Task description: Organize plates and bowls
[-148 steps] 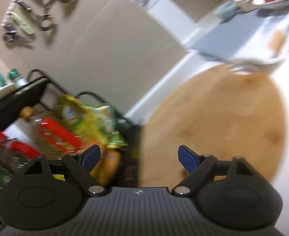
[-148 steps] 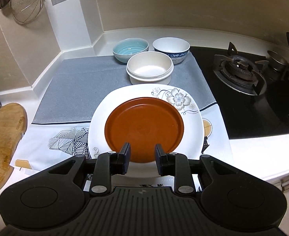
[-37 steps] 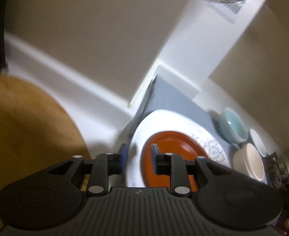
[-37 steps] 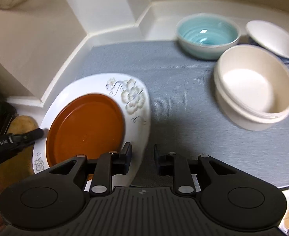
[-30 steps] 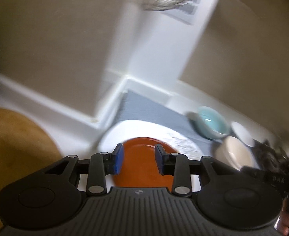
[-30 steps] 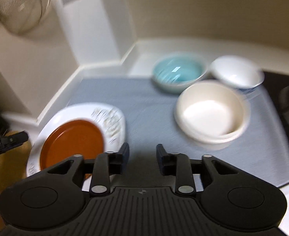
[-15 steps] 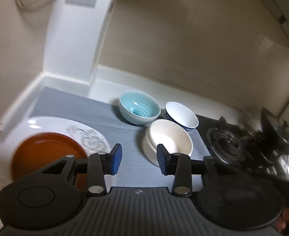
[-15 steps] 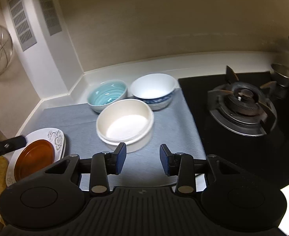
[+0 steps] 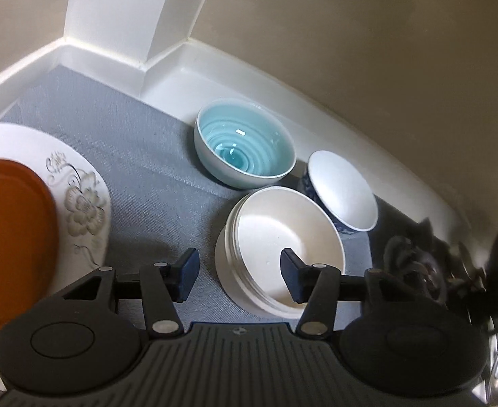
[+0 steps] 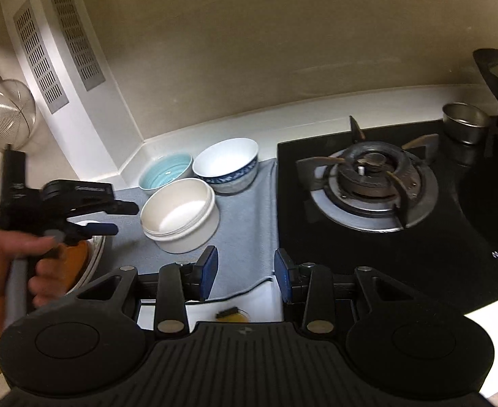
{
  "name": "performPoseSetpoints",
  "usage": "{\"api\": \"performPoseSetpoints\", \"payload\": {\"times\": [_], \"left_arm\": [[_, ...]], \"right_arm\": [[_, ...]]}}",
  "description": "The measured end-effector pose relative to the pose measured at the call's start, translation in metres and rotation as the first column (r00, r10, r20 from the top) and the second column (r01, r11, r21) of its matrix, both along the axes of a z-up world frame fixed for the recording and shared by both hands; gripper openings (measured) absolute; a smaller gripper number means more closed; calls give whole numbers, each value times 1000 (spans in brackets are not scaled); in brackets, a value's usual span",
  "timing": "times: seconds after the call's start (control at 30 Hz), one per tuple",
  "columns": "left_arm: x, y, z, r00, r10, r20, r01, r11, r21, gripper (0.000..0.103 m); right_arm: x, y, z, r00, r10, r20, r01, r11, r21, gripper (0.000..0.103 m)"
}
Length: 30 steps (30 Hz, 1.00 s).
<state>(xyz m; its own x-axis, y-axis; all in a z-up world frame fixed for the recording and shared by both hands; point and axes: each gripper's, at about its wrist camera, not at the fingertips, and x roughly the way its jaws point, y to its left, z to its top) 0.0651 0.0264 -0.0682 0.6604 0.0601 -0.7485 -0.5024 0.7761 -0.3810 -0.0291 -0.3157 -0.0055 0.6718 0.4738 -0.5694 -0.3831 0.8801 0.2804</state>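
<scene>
Cream bowl (image 9: pixel 279 247) on grey mat (image 9: pixel 136 156), touching blue bowl (image 9: pixel 243 151) and white bowl (image 9: pixel 340 190) behind it. Brown plate (image 9: pixel 7 234) sits on flowered plate (image 9: pixel 79 203), now at mat's left end (shifted from mat's front edge seconds ago).

Left gripper (image 9: pixel 238 269): released, jaws just been widening, straddling cream bowl's near rim, pads not touching.

Right gripper (image 10: pixel 245 273): part-open, empty, above mat edge beside stove (image 10: pixel 371 176).

Judgement: plates sorted; bowl stacking next, cream bowl likely first pick.
</scene>
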Motion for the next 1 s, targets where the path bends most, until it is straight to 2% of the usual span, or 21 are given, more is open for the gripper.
{"api": "performPoseSetpoints", "payload": {"times": [0.07,0.1,0.2,0.4,0.6,0.7,0.77,0.87,1.0], "left_arm": [[4,0,-7,1000,22,-16,-22,1000,-17,45],[6,0,-10,999,29,-28,-30,999,-26,31],[1,-2,-13,998,46,-37,-48,998,-38,17],[-37,-23,-7,997,-14,-81,13,1000,-23,17],[-87,-59,-5,986,-122,-115,121,993,-19,17],[-102,-73,-3,979,-165,-122,167,986,8,17],[-107,-76,-1,979,-164,-125,169,985,28,18],[-113,-73,7,985,-142,-101,144,990,13,21],[-108,-70,22,989,-132,-67,135,990,32,21]], "right_arm": [[2,-11,-2,1000,6,-4,-6,1000,12,39],[3,-16,-3,1000,10,-6,-10,1000,17,39],[6,-26,-7,1000,28,-12,-27,999,29,40],[16,-25,-12,995,92,-25,-90,994,56,40],[28,-5,-14,983,178,-37,-175,982,72,40],[35,9,-18,974,217,-63,-213,975,61,40],[39,21,-24,967,238,-87,-236,971,37,40],[42,36,-33,960,246,-135,-250,968,-16,40],[46,47,-44,949,252,-190,-263,964,-37,40]]}}
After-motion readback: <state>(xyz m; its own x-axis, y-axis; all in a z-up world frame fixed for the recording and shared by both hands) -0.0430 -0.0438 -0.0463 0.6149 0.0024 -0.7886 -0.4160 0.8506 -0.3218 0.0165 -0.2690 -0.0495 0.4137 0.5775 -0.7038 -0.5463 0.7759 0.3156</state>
